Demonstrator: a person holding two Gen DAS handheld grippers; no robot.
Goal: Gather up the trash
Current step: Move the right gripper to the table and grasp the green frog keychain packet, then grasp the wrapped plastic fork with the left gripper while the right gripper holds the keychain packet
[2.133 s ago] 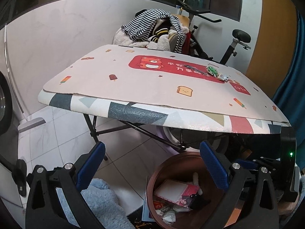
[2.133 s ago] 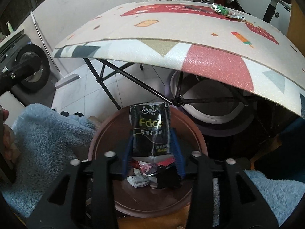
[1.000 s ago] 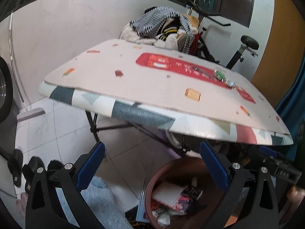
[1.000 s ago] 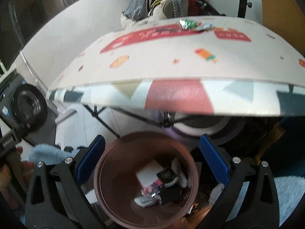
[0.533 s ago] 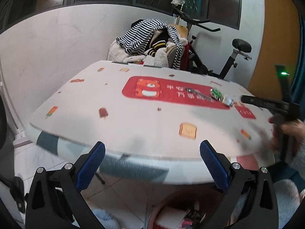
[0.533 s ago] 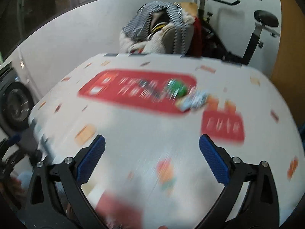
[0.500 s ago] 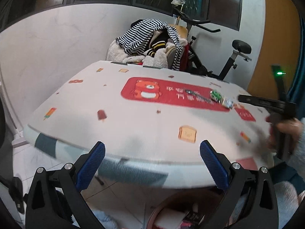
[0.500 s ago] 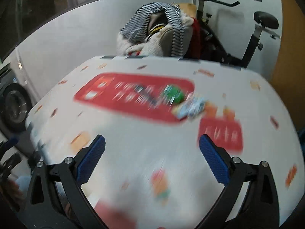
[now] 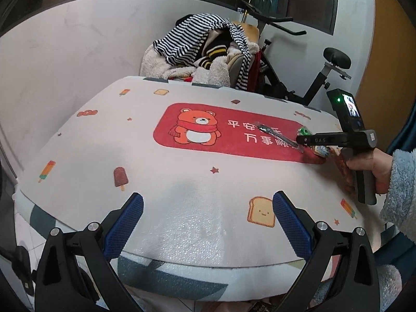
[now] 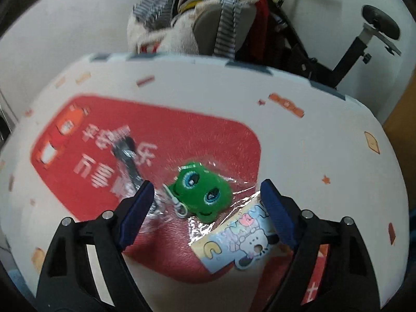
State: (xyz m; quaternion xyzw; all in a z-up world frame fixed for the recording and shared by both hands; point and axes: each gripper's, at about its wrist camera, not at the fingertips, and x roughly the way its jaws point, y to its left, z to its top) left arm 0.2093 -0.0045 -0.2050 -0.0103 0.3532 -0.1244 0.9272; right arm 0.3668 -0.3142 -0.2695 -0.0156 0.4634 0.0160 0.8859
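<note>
The left tongs [image 9: 208, 221] are held wide apart and empty over the near edge of the counter [image 9: 182, 182], well apart from the remaining trash, so nothing is asked of them in this step beyond being kept clear.

Further right on the counter, on the red bear panel, a dark twisted wrapper [image 10: 127, 161] is seen lying slantwise. Just beside it lies a clear plastic packet with a green frog charm [image 10: 202, 189] inside, and against its near right corner a cartoon-printed wrapper [image 10: 241, 236] is seen; whether the two overlap cannot be told through the glare.

The right tongs [image 10: 205, 200] are lowered over this cluster with the jaws wide but just narrowed a little, and nothing is gripped yet: the frog packet lies between the blue pads [image 10: 137, 208], which are not seen pressing on it. In the left view the right tongs are seen reaching in from the right, carried by a hand [image 9: 374, 166] in a fluffy blue sleeve [image 9: 400, 192].

The step is judged to be a pick of the frog packet. The pads are best brought down to the counter before being closed, so that the thick charm and not merely the slippery film is caught. The dark wrapper at the left pad is best kept outside the grip, unless both are meant to be taken together. A straight lift is advised, since the printed wrapper may be dragged along.
</note>
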